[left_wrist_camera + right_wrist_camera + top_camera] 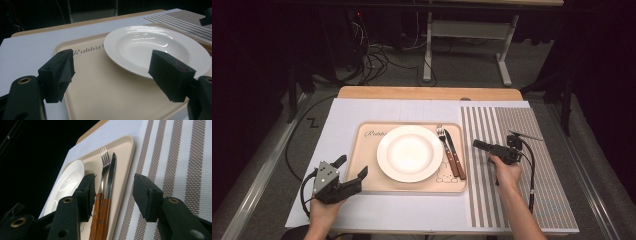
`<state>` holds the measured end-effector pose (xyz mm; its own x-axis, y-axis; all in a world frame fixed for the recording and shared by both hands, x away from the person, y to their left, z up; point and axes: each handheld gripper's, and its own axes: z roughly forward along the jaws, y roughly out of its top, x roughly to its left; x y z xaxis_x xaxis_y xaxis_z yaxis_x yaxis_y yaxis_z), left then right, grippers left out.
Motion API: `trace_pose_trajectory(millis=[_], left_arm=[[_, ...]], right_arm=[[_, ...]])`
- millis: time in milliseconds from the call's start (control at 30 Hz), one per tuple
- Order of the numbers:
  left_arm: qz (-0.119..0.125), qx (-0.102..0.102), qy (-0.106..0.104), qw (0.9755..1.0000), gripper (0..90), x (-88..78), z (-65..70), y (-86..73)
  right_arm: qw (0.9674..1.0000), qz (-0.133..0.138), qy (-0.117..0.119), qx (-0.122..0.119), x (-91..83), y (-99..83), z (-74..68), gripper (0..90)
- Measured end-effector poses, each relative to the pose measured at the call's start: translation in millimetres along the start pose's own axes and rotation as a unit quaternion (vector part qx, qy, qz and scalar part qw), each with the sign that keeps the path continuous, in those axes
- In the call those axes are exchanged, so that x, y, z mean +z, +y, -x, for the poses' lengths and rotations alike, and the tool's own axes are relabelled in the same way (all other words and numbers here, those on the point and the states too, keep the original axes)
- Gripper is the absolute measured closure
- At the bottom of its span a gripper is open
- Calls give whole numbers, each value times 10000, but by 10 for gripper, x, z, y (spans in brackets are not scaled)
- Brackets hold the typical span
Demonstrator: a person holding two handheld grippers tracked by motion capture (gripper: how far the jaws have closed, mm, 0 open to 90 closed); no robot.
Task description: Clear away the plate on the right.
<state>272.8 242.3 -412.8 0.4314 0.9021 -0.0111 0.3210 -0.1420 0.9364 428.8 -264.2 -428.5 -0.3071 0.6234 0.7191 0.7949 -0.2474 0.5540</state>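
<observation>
White plate (pixel 410 153) just left of fork (pixel 445 146) & knife (pixel 454 152), prob. touching.

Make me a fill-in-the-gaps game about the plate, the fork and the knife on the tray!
1. The white plate sits on a beige ____.
2. Beside the plate lie a knife and a ____.
3. Their handles are made of ____.
4. The striped mat lies on the tray's ____ side in the high view.

Missing words: tray; fork; wood; right
</observation>
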Motion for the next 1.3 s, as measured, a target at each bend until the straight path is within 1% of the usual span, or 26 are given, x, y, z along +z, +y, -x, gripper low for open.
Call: trace_pose_trajectory(millis=[400, 767, 1000, 1300], left_arm=[[4, -2, 3, 10000, 212, -3, 0, 0], [0, -16, 0, 10000, 214, -3, -1, 1], [1, -23, 9, 10000, 214, 1, 1, 0], [-15, -14, 14, 10000, 216, 0, 1, -1]], right_arm=[[9999, 95, -14, 61, -130, -28, 83, 540], [9998, 160, -119, 56, -266, -37, 152, 534], [9995, 229, -208, 10, -367, -37, 197, 526], [9987, 310, -372, -141, -473, -46, 224, 501]])
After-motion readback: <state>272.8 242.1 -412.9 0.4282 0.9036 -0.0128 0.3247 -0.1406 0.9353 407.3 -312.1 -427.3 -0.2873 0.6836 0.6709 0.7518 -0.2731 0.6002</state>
